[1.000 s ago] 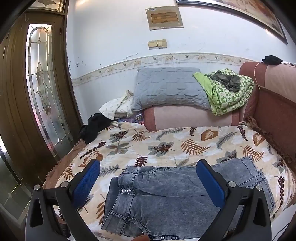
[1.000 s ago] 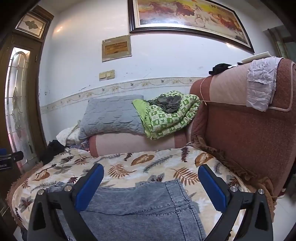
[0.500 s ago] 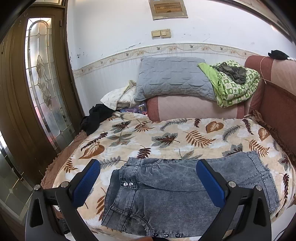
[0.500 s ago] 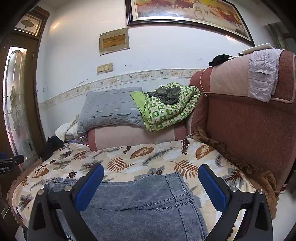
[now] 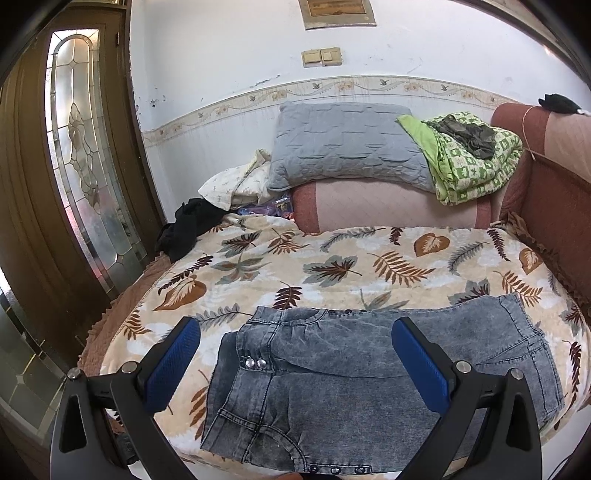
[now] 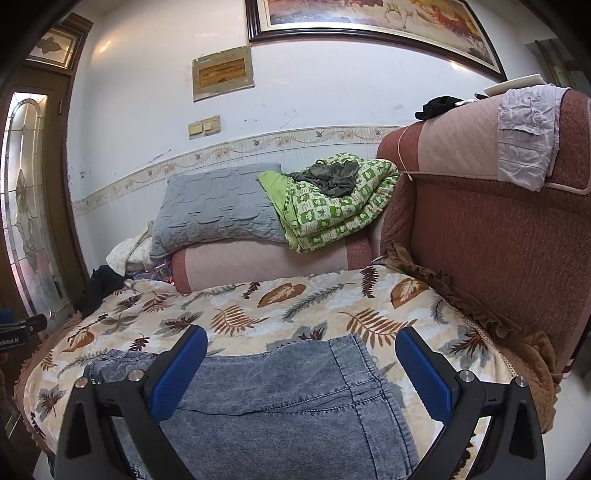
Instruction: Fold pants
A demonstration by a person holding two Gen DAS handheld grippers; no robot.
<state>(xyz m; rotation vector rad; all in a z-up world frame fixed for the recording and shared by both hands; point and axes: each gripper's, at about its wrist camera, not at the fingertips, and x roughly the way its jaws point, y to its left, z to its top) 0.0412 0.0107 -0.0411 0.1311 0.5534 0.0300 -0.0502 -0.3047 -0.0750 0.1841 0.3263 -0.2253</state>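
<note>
Pants (image 5: pixel 373 373) farther from both tools

The only writing I can read is in my right wrist view: at the far left edge, a black block (image 6: pixel 16 334) carries white letters that look like "nRobot.AI", with the start cut off by the frame edge, so I cannot tell the full word. I cannot tell what that block belongs to.

The framed plaque on the wall (image 6: pixel 223 73) has lines of small print on its tan face, too blurred for me to read; in my left wrist view the same plaque (image 5: pixel 338 11) is no clearer. I see no other text, number or brand anywhere.
</note>
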